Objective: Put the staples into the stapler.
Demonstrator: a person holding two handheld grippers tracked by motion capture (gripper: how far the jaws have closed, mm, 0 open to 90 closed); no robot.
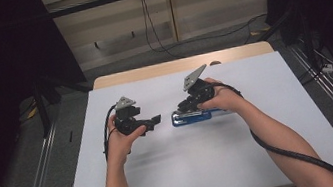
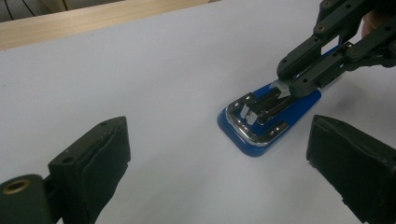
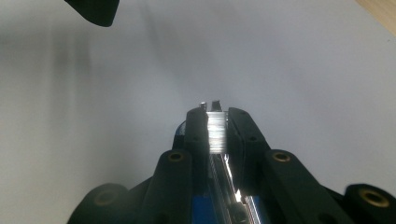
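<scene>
A blue stapler [image 1: 197, 117] with a chrome channel lies on the white table top [image 1: 192, 170]. In the left gripper view the stapler [image 2: 254, 128] sits just beyond my jaws, with its metal track exposed. My right gripper [image 1: 183, 107] reaches down onto it from the right. In the right gripper view its jaws are shut on a short silver strip of staples [image 3: 216, 133], held over the stapler's blue body [image 3: 208, 207]. My left gripper [image 1: 152, 121] hovers to the stapler's left, pointing at it. Its wide-apart pads [image 2: 100, 156] hold nothing, so it is open.
The white sheet covers a wooden table whose far edge [image 1: 175, 65] shows beyond it. Black cables [image 1: 285, 150] trail from both grippers. Dark stands and floor cables [image 1: 332, 67] surround the table.
</scene>
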